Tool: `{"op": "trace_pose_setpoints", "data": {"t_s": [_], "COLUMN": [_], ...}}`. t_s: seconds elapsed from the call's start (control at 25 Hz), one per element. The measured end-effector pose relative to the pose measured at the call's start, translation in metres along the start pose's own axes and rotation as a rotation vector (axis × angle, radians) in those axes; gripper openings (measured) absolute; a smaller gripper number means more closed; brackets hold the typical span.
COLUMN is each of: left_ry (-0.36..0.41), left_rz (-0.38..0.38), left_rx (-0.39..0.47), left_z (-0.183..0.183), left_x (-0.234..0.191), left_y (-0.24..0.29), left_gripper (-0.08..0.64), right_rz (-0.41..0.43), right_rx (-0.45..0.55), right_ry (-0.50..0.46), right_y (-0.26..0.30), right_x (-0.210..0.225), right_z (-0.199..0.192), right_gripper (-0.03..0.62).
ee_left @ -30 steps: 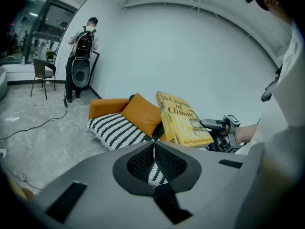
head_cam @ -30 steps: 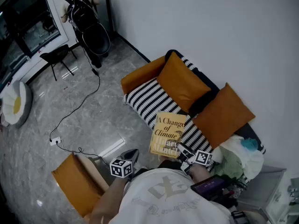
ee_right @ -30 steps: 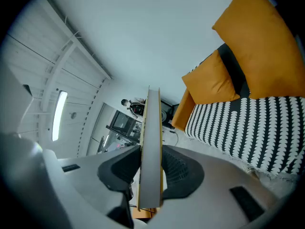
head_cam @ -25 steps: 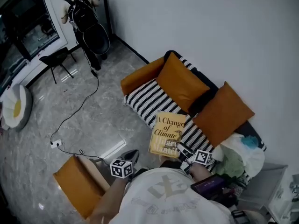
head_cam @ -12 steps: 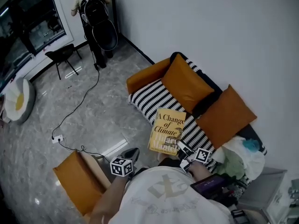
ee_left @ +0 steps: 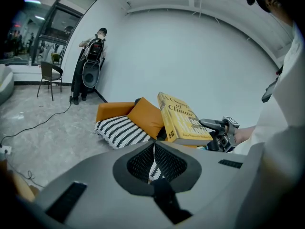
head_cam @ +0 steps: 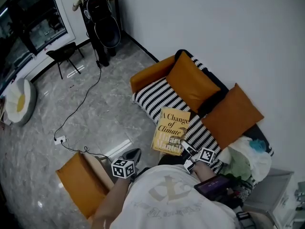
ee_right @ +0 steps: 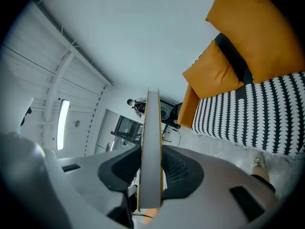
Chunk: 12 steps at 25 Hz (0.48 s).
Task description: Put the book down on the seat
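A yellow book hangs tilted over the front edge of the sofa's black-and-white striped seat. My right gripper is shut on the book's lower corner. In the right gripper view the book shows edge-on between the closed jaws of that gripper, with the striped seat to the right. My left gripper hangs low to the left of the book, over the floor. Seen in its own view, the left gripper is shut and empty, and the book stands ahead of it.
Two orange cushions lean on the sofa back; an orange armrest ends it. Clothes pile at its near end. An orange box, a floor cable, a black chair and a person are leftward.
The book has moved slightly up and toward the striped seat in my right gripper. The left gripper has barely moved. The person at the back has shifted right.
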State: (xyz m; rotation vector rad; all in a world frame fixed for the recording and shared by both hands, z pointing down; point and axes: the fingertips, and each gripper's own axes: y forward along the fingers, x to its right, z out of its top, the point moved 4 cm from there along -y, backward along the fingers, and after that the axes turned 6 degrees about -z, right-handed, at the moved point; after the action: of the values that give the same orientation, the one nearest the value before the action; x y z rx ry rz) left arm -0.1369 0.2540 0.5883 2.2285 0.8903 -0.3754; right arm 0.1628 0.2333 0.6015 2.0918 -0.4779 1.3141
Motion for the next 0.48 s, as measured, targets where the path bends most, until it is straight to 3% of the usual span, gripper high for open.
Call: {"op": "trace_pose_setpoints", "data": {"t_s": [0.16,0.32,0.48], "left_ry": [-0.013,-0.037,-0.059], "left_rz": [0.011,0.021,0.042], "left_rx": [-0.001,-0.006,-0.030], "left_z": [0.001,0.002,0.001], "left_x": [-0.004,-0.008,-0.017], "left_y": [0.004,0.009,0.010], "left_gripper": [0.018,0.018,0.018], "right_rz": [0.096,-0.072,-0.038], "right_rx": [-0.005,-0.047,-0.069], "right_ry": [-0.093,0.051,0.071], "right_y": [0.015,0.020,0.042], "right_x": [-0.010,0.009,0.009], "right_z": [0.013,0.009,0.013], "right_gripper": [0.146,0.146,0.146]}}
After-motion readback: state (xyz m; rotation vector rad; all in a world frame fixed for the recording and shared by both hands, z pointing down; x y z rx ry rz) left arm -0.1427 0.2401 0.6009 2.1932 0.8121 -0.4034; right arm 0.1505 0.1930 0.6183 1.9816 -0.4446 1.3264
